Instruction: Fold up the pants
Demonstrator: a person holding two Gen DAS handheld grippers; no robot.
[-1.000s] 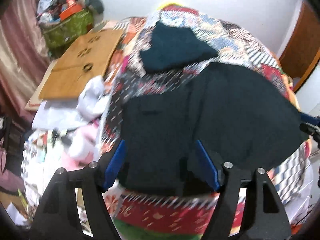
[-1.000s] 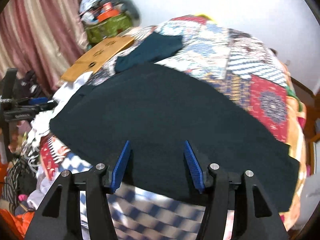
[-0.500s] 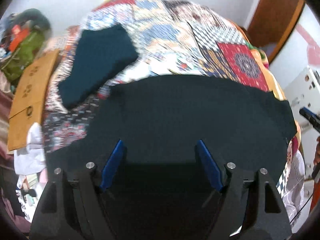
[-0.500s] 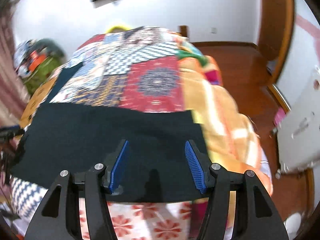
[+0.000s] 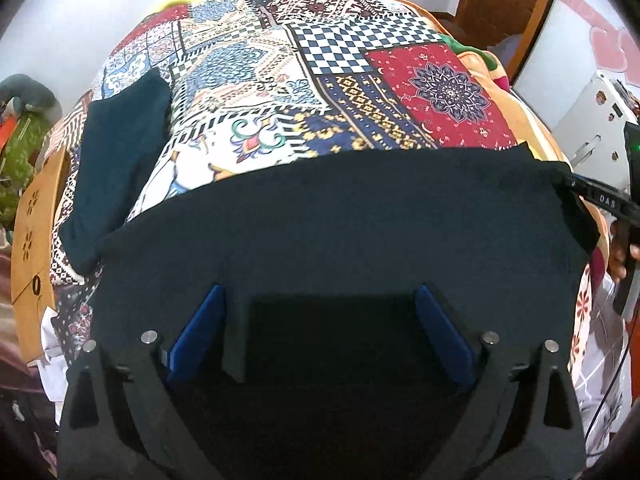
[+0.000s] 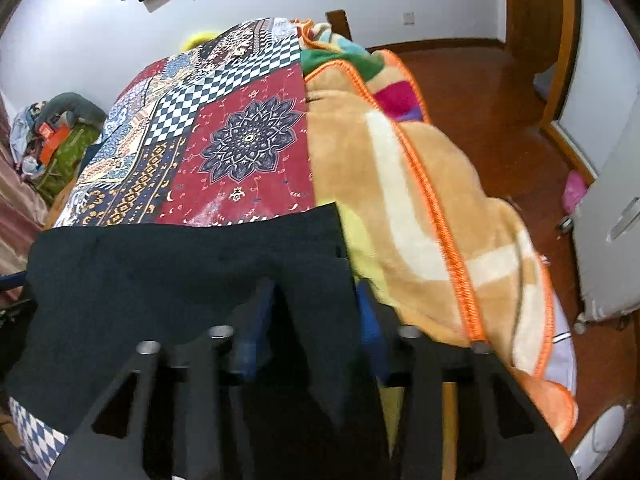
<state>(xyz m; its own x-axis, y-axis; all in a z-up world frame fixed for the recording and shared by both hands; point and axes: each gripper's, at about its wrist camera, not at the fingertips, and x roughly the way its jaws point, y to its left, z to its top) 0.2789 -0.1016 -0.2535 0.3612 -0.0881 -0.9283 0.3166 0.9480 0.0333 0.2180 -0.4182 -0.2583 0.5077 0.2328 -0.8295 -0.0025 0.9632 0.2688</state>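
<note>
Dark pants lie spread across the near side of a patchwork quilt. My left gripper hovers low over their middle, its jaws opening wide; a fold of dark cloth lies by the left pad without being pinched. The right gripper is at the right end of the pants. Its jaws are closing, and a ridge of the dark cloth fills the gap between the blue pads. In the left wrist view the right gripper shows at the pants' far right corner, with a hand behind it.
A second dark folded garment lies on the quilt's left side. An orange-trimmed tan blanket drapes over the bed's right edge above a wooden floor. A brown board and clutter sit at the left, a white cabinet at the right.
Both views have swung right along the bed. The left jaws have spread wider over the pants. The right jaws have narrowed, with the pants' right end now bunched between them.
</note>
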